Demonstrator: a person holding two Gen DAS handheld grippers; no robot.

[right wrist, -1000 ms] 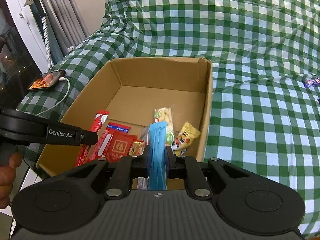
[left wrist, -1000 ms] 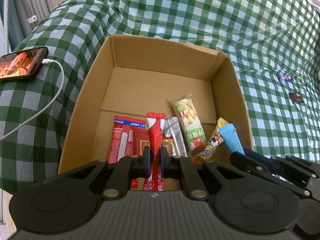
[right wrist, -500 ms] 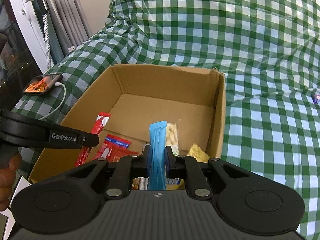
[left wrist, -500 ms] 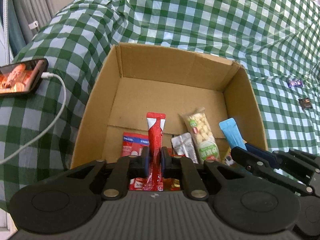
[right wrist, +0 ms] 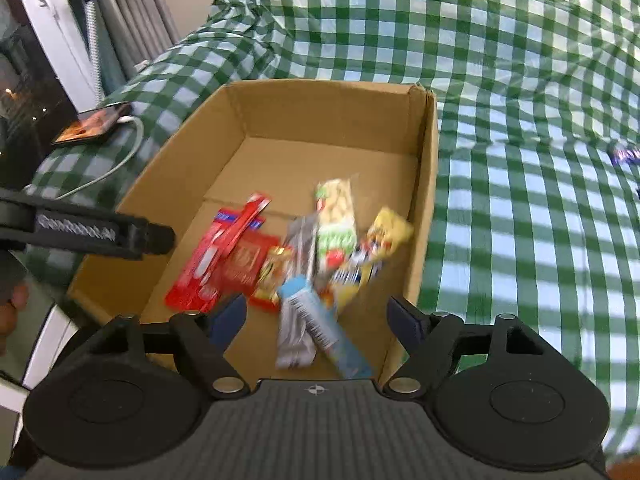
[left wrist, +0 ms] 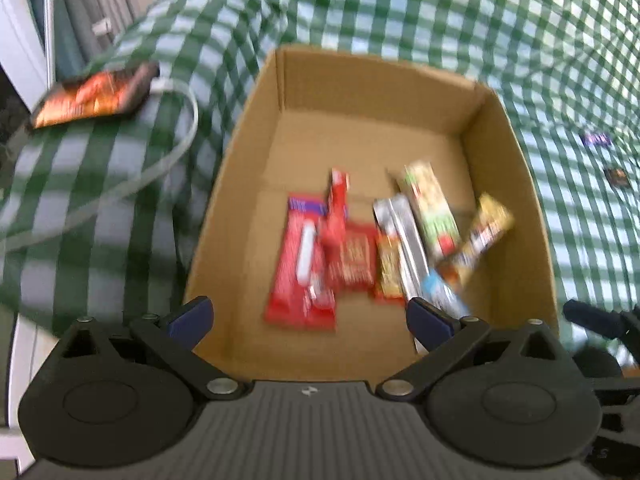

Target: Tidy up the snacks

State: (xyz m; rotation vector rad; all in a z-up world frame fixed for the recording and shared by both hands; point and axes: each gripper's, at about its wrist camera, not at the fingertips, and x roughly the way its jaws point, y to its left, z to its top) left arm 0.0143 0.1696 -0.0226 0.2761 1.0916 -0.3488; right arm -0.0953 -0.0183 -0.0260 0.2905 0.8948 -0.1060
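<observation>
**Both hand-held grippers open over the snack box**

The left hand-held gripper (left wrist: pixel 308 316) stands wide, its jaws having just been opening, with nothing between the pads. Just ahead of it and below sits the box (left wrist: pixel 376 80), an open cardboard carton on a green checked cloth (left wrist: pixel 440 12). The red stick (left wrist: pixel 338 204) lies in the box ahead of the left gripper, resting across a red pack (left wrist: pixel 300 268) and touching a red square packet (left wrist: pixel 354 258). The picture is blurred, so finer print on the wrappers cannot be read.

The right hand-held gripper (right wrist: pixel 316 320) is also spread wide, its jaws having just been opening, and its pads press on nothing. The blue stick (right wrist: pixel 324 328) lies between and just ahead of the jaws, on the box floor near the front wall, crossing a silver pack (right wrist: pixel 298 288). Ahead of it lie a green-and-white nut bar (right wrist: pixel 335 224) and, to its right against the side wall, a yellow packet (right wrist: pixel 378 248). A small gold-and-red sweet (right wrist: pixel 274 272) sits left of the silver pack.

In the right wrist view the left gripper's arm reaches in from the left edge, over the box's left wall. Far left of both grippers a phone (left wrist: pixel 96 94) with a lit screen lies on the cloth, a white cable (left wrist: pixel 176 148) plugged in. Well to the right of the box, two small dark wrappers (left wrist: pixel 596 138) lie on the cloth.
</observation>
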